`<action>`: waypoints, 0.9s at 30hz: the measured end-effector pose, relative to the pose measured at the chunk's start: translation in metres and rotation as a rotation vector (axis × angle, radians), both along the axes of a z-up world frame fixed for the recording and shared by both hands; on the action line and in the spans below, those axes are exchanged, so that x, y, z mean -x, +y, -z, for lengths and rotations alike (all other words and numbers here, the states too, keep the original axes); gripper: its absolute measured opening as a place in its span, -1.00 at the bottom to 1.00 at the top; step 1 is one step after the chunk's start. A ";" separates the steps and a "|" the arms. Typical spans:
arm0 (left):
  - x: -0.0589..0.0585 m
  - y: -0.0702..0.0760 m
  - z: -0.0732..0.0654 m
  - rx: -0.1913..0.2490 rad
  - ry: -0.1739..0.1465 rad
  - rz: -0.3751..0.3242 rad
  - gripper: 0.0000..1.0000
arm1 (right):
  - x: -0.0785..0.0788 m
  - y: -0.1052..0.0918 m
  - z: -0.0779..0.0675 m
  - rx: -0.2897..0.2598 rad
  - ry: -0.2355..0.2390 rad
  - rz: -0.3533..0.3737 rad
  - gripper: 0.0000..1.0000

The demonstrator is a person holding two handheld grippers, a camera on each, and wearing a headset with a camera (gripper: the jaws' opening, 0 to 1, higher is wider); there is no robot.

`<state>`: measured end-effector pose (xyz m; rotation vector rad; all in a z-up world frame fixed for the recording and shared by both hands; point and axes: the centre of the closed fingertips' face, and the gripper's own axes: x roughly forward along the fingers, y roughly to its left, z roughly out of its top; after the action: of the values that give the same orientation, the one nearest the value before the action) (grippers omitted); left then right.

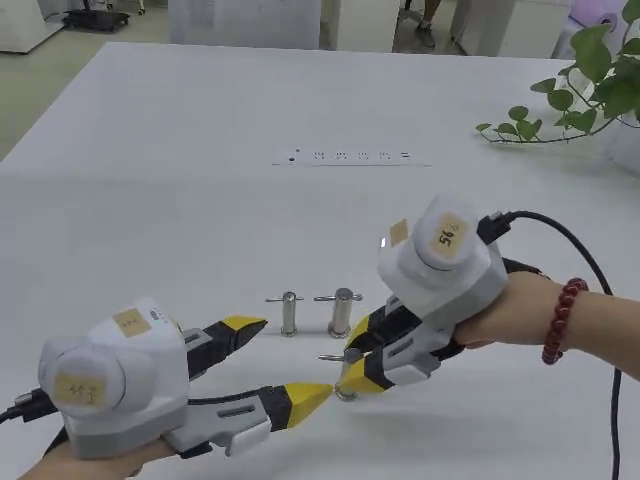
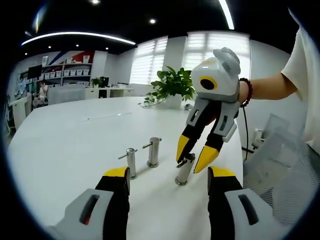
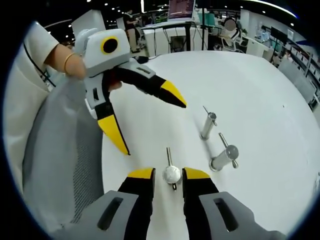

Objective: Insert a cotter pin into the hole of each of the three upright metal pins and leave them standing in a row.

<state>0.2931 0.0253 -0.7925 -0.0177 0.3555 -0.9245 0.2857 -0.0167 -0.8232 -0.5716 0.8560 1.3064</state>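
- Count: three metal pins, all upright on the white worktop (image 1: 150,200). They stand on the person's side of the power strip (image 1: 345,156), well apart from it.
- The first metal pin (image 1: 289,314) and second metal pin (image 1: 340,313) stand side by side. The third metal pin (image 2: 183,172) stands farther from the power strip than those two.
- Count: three cotter pins, one through the top of each metal pin: first cotter pin (image 1: 275,299), second cotter pin (image 1: 325,297), third cotter pin (image 1: 333,357).
- Count: two claws, both farther from the power strip than the first two metal pins.
- The right claw (image 3: 169,173) is narrowed around the head of the third metal pin. I cannot tell whether its jaws press on it.
- The left claw (image 2: 169,173) is spread wide and holds nothing.
- Count: one leafy plant (image 1: 590,85), to the right of the power strip.
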 end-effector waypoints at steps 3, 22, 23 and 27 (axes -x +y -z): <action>-0.001 0.004 -0.002 -0.004 -0.003 -0.016 0.34 | 0.000 0.000 0.000 -0.003 -0.001 0.005 -0.53; 0.004 0.015 -0.006 -0.047 -0.024 -0.041 0.65 | -0.004 0.002 0.003 0.005 -0.058 -0.031 -0.59; 0.004 0.015 -0.006 -0.046 -0.023 -0.042 0.65 | -0.004 0.002 0.003 0.007 -0.060 -0.034 -0.60; 0.003 0.017 -0.007 -0.042 -0.024 -0.050 0.66 | -0.003 0.000 0.005 0.021 -0.078 -0.065 -0.68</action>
<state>0.2897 0.0419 -0.7851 0.0229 0.3512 -0.8674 0.2887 -0.0164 -0.8285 -0.6677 0.7927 1.3266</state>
